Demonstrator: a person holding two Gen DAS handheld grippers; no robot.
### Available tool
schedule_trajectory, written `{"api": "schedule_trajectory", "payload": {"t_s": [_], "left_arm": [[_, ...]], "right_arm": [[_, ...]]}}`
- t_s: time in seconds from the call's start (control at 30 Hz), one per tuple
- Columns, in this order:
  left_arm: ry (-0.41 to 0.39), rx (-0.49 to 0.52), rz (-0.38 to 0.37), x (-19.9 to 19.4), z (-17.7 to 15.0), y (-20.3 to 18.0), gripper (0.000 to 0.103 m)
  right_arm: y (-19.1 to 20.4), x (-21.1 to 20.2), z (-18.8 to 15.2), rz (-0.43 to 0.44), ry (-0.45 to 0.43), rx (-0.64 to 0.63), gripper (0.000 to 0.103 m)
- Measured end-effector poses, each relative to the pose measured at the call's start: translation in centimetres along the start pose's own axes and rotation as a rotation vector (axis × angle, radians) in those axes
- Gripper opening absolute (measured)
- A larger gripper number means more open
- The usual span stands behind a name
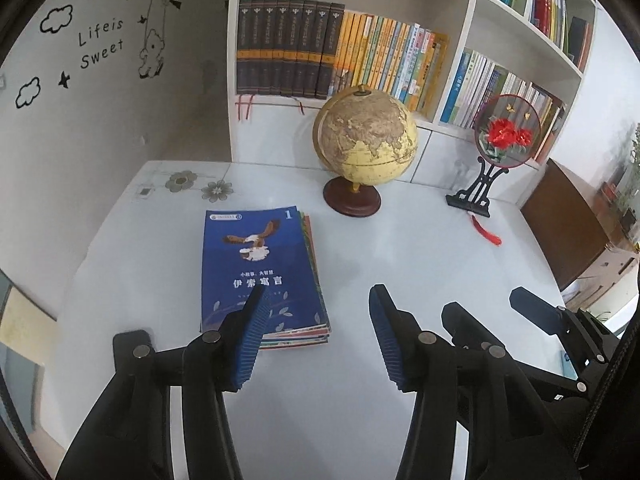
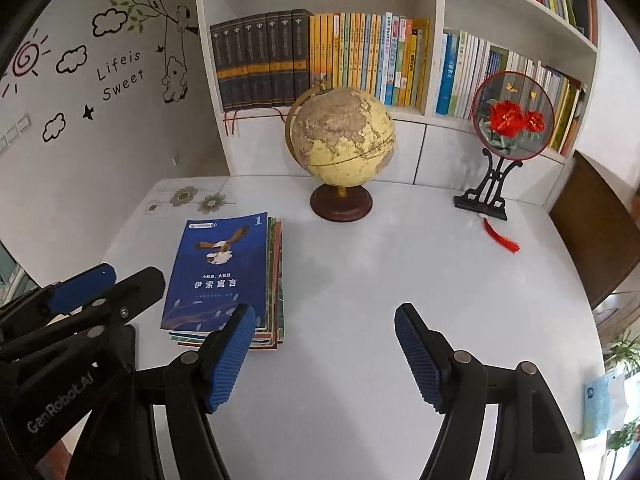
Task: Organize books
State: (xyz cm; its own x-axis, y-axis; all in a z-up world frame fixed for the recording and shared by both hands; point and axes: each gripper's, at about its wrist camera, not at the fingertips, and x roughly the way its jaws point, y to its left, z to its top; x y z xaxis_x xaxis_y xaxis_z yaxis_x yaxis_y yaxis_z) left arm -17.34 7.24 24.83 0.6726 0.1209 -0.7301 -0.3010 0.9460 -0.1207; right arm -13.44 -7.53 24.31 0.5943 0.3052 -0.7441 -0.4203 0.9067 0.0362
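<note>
While both tools are held above the white tabletop (image 1: pixel 400 248), the scene is recorded as follows.

Book stack: a pile of thin books (image 1: pixel 264 276) is laid flat on the left part of the tabletop, topped by a blue cover with an eagle and the number 1; coloured edges of the lower books are seen along its right side.

Left hand-held gripper (image 1: pixel 316 336): released, with blue ribbed pads spread wide; nothing is held. Its left finger is seen over the near corner of the stack; contact cannot be told.

Right hand-held gripper (image 2: pixel 324 352): released as well, empty, positioned just right of the stack.

Globe (image 1: pixel 366 144): stood upright behind the stack, near the bookshelf (image 1: pixel 452 124).

Bookshelf: filled with upright books in several compartments.

Round fan ornament (image 1: pixel 506 132): set on a black stand at the right, a red tassel (image 1: pixel 486 232) laid on the tabletop before it.
</note>
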Motion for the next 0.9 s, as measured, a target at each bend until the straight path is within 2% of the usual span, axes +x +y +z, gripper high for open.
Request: {"api": "schedule_trajectory", "payload": {"t_s": [0.2, 0.23, 0.27, 0.3, 0.53, 0.9], "left_arm": [[-0.001, 0.017, 0.021, 0.0, -0.1, -0.9, 0.051], [-0.004, 0.020, 0.028, 0.0, -0.1, -1.0, 0.059], [-0.012, 0.019, 0.038, 0.0, -0.1, -1.1, 0.072], [-0.026, 0.017, 0.045, -0.2, -0.2, -1.1, 0.076], [-0.052, 0.040, 0.073, -0.7, -0.2, -1.7, 0.077], [-0.007, 0.033, 0.085, -0.2, -0.3, -1.9, 0.077]], "right_arm": [[-0.5, 0.2, 0.0, 0.004, 0.004, 0.015, 0.071], [-0.7, 0.3, 0.0, 0.000, 0.007, 0.017, 0.071], [-0.8, 0.4, -0.1, -0.005, 0.010, 0.018, 0.071], [-0.9, 0.4, -0.1, -0.007, 0.013, 0.020, 0.071], [-2.0, 0.6, -0.1, -0.010, 0.017, 0.044, 0.071], [-2.4, 0.8, -0.2, -0.007, 0.024, 0.041, 0.071]]}}
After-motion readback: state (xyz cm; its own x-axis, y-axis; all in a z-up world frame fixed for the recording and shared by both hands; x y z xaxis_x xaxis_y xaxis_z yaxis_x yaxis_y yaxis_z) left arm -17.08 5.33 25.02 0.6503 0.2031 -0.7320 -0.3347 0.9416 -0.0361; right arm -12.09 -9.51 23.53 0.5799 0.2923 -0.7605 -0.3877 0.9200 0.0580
